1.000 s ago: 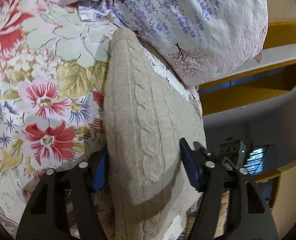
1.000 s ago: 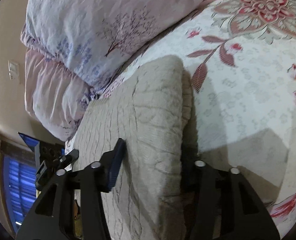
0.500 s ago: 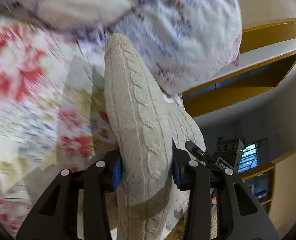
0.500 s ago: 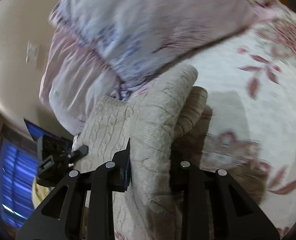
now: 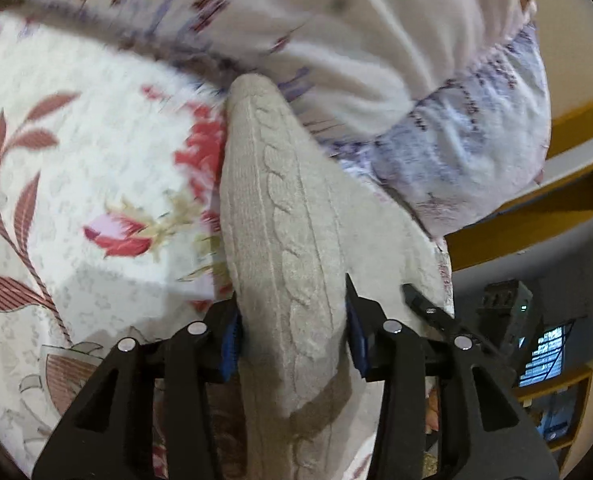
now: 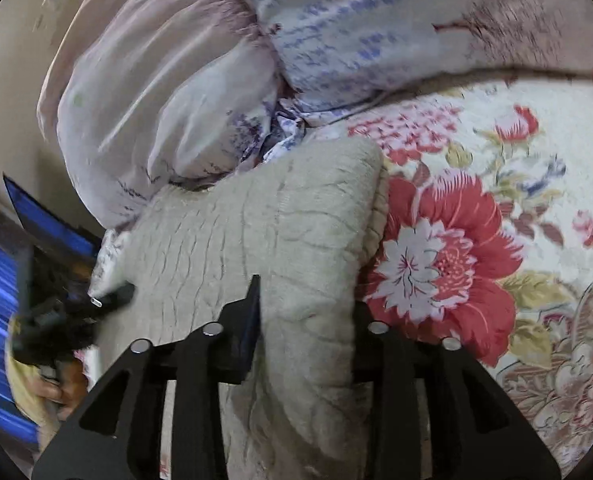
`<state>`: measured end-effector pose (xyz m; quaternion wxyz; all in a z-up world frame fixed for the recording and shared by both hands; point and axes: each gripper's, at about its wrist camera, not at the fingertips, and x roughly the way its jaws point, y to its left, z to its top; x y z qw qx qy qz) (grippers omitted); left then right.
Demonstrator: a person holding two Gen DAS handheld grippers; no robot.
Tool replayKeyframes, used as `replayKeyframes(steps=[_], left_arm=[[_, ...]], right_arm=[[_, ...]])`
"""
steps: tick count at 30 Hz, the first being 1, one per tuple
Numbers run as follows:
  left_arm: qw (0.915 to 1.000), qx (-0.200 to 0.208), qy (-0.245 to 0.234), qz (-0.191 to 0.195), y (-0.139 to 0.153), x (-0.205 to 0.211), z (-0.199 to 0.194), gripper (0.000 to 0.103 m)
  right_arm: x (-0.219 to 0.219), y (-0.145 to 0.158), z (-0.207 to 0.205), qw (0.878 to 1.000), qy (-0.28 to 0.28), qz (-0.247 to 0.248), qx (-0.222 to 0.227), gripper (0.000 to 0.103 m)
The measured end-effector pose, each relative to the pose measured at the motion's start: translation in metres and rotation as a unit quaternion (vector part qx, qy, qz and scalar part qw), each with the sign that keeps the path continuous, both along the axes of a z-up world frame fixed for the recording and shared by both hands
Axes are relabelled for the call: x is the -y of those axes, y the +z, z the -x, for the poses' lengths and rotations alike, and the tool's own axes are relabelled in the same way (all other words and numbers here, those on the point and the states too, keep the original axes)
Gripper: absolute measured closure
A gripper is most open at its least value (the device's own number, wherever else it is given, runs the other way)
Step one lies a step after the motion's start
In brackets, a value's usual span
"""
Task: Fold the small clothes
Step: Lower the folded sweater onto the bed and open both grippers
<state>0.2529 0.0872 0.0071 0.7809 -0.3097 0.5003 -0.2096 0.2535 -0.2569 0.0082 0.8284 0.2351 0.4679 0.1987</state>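
Observation:
A folded beige cable-knit sweater [image 5: 284, 232] is held up over a floral bedspread [image 5: 76, 184]. My left gripper [image 5: 292, 332] is shut on one end of the folded bundle. My right gripper [image 6: 304, 320] is shut on the other end of the same sweater [image 6: 280, 220]. The sweater's far edge reaches toward the pillows. The tip of the right gripper shows in the left wrist view [image 5: 420, 300], and the left gripper's tip shows in the right wrist view [image 6: 108, 300].
Two pale pillows with purple print [image 6: 224, 64] lie just beyond the sweater at the head of the bed; they also show in the left wrist view [image 5: 416, 80]. The bedspread [image 6: 496, 208] spreads out beside the sweater. A wooden shelf [image 5: 536, 216] and a window are off the bed.
Both grippers went from open around the sweater to shut on it. They lifted the bundle and carried it across the bedspread; the views have swung and the pillows are nearer.

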Motion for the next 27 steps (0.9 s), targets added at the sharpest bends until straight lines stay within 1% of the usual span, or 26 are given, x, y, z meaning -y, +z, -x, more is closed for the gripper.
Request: replayKeyframes(steps=[1, 4, 6, 8, 10, 11, 12, 13, 15, 17, 19, 20, 22, 23, 24, 27], left_arm=[[1.0, 0.007, -0.001, -0.002, -0.001, 0.001, -0.001, 0.056], [0.9997, 0.016, 0.0, -0.02, 0.004, 0.005, 0.0, 0.049], [0.9989, 0.028, 0.001, -0.038, 0.011, 0.006, 0.001, 0.047], [0.9965, 0.054, 0.013, -0.063, 0.023, 0.006, 0.008, 0.046], [0.9889, 0.098, 0.024, -0.109, 0.04, 0.005, 0.025, 0.043], [0.9847, 0.117, 0.025, -0.127, 0.047, 0.007, 0.032, 0.041], [0.9792, 0.142, 0.022, -0.143, 0.054, 0.009, 0.044, 0.041], [0.9753, 0.161, 0.015, -0.151, 0.061, 0.014, 0.052, 0.039], [0.9698, 0.188, -0.005, -0.156, 0.069, 0.027, 0.063, 0.036], [0.9655, 0.199, -0.033, -0.164, 0.07, 0.043, 0.069, 0.035], [0.9622, 0.199, -0.05, -0.179, 0.066, 0.056, 0.069, 0.035], [0.9602, 0.196, -0.056, -0.191, 0.062, 0.063, 0.068, 0.035], [0.957, 0.181, -0.062, -0.218, 0.05, 0.068, 0.065, 0.035], [0.9561, 0.177, -0.066, -0.224, 0.045, 0.07, 0.064, 0.035], [0.9551, 0.176, -0.068, -0.228, 0.042, 0.071, 0.065, 0.035], [0.9476, 0.18, -0.07, -0.255, 0.037, 0.077, 0.068, 0.035]], right_arm=[[0.005, -0.001, -0.001, 1.0, -0.001, -0.013, -0.01, 0.065], [0.013, 0.0, 0.003, 1.0, -0.008, -0.019, -0.017, 0.061], [0.02, 0.004, 0.009, 0.999, -0.018, -0.025, -0.011, 0.061], [0.022, 0.015, 0.019, 0.999, -0.043, -0.012, 0.015, 0.061], [0.024, 0.029, 0.028, 0.995, -0.074, 0.022, 0.062, 0.061], [0.023, 0.039, 0.035, 0.992, -0.081, 0.039, 0.09, 0.061], [0.02, 0.042, 0.035, 0.991, -0.079, 0.043, 0.102, 0.061], [0.015, 0.049, 0.039, 0.989, -0.065, 0.047, 0.121, 0.061], [-0.003, 0.056, 0.041, 0.988, -0.025, 0.06, 0.137, 0.061], [-0.019, 0.054, 0.042, 0.987, 0.003, 0.082, 0.139, 0.061], [-0.031, 0.048, 0.041, 0.986, 0.027, 0.101, 0.132, 0.061], [-0.034, 0.044, 0.04, 0.986, 0.032, 0.11, 0.123, 0.061], [-0.037, 0.032, 0.036, 0.986, 0.036, 0.136, 0.094, 0.061], [-0.035, 0.024, 0.032, 0.986, 0.036, 0.14, 0.076, 0.062], [-0.033, 0.019, 0.031, 0.988, 0.033, 0.133, 0.074, 0.062], [-0.028, 0.016, 0.033, 0.99, 0.026, 0.117, 0.075, 0.062]])
